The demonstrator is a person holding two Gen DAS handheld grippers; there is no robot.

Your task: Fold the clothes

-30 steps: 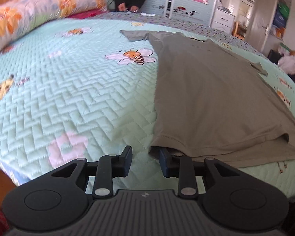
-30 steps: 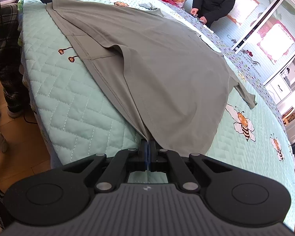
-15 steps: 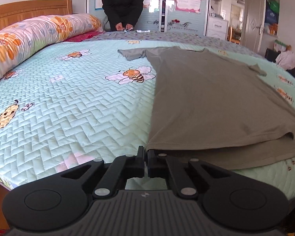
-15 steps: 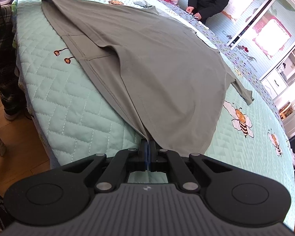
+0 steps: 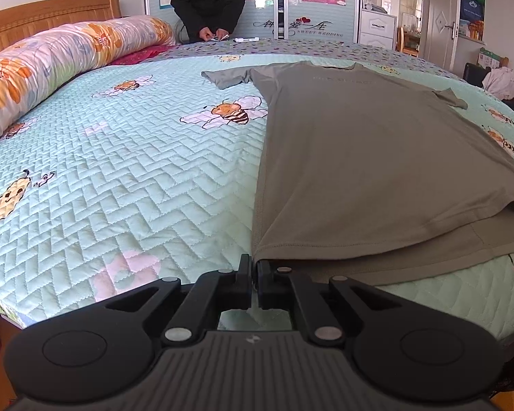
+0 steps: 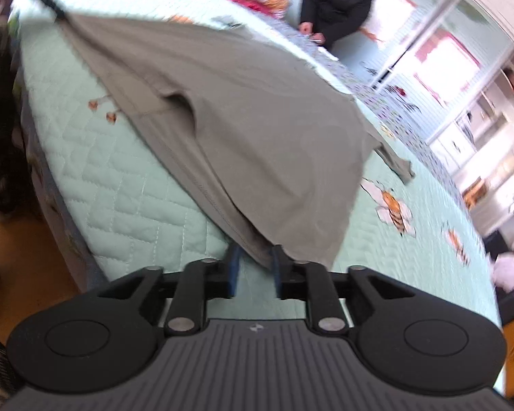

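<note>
An olive-green t-shirt (image 5: pixel 359 157) lies flat on the mint quilted bed (image 5: pixel 120 188), collar far, hem towards me. The upper hem layer is lifted off the lower one at the right. My left gripper (image 5: pixel 255 272) is shut on the hem's near left corner at the bed edge. In the blurred right wrist view the same t-shirt (image 6: pixel 257 120) runs away to the upper left. My right gripper (image 6: pixel 256 270) is open, and the other hem corner lies loose between its fingertips (image 6: pixel 234 267).
A person in black (image 5: pixel 205 3) stands at the far side of the bed. A rolled floral quilt (image 5: pixel 51 61) lies along the headboard at the left. Wooden floor (image 6: pixel 17 257) shows below the bed edge (image 6: pixel 68 226). Wardrobes and a door stand behind.
My left gripper went from open to shut on the hem corner and lifted slightly. My right gripper, shut on the other hem corner before, has now opened; its view is blurred by motion.
</note>
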